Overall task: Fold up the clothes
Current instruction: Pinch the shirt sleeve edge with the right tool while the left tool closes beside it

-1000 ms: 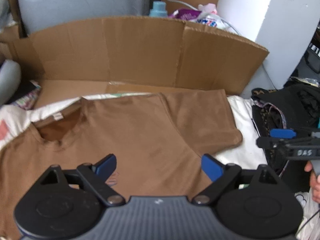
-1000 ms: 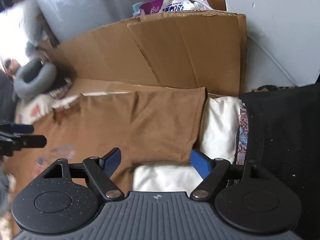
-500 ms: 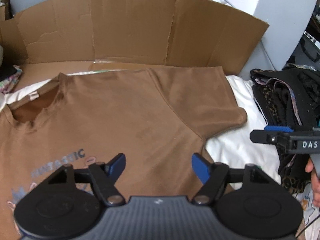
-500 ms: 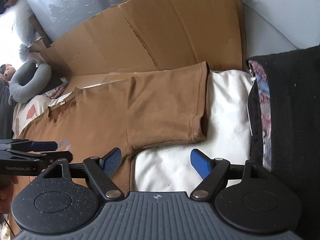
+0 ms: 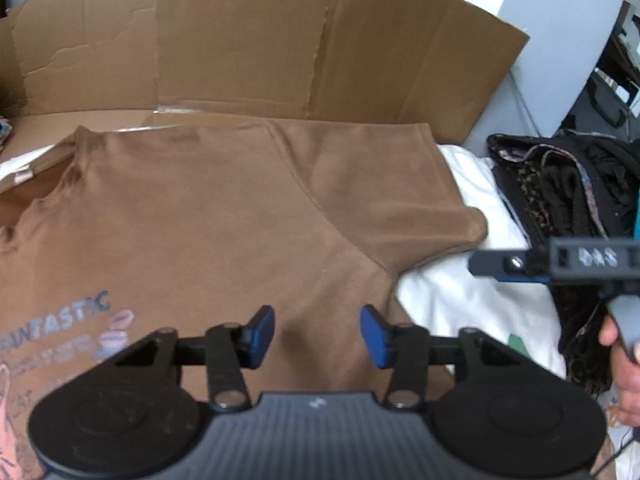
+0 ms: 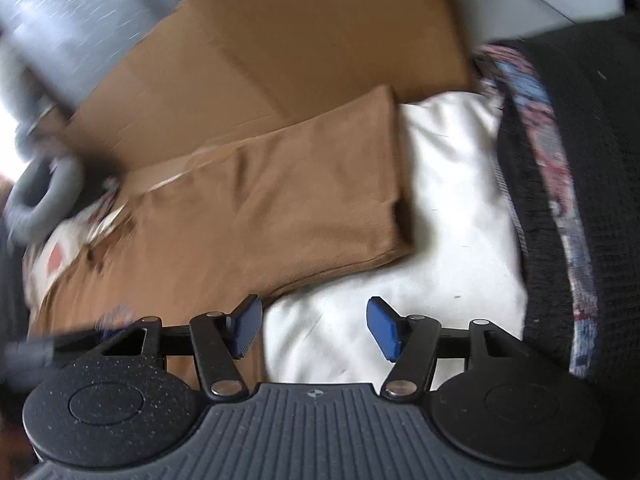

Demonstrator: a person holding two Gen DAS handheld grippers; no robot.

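Observation:
A brown T-shirt [image 5: 208, 216] with a grey printed word lies spread flat, its sleeve [image 5: 392, 196] reaching onto white bedding. My left gripper [image 5: 318, 336] hovers low over the shirt's side below the sleeve; its jaws are closing and a small rise of brown cloth lies between the blue pads, which do not press on it. In the right wrist view, which is blurred, the same brown T-shirt [image 6: 256, 220] shows. My right gripper [image 6: 314, 330] hangs over the white bedding just right of the shirt's edge. Its jaws are closing with nothing gripped between them.
A flattened cardboard sheet [image 5: 280, 40] stands behind the shirt. A pile of dark clothes [image 5: 576, 184] lies on the right, and black fabric [image 6: 592, 184] fills the right of the right wrist view. White bedding [image 6: 452, 216] lies under the sleeve. A grey neck pillow [image 6: 36, 196] sits far left.
Both grippers have come down closer to the shirt and their jaws have narrowed, the left more than the right. The right wrist view has tilted.

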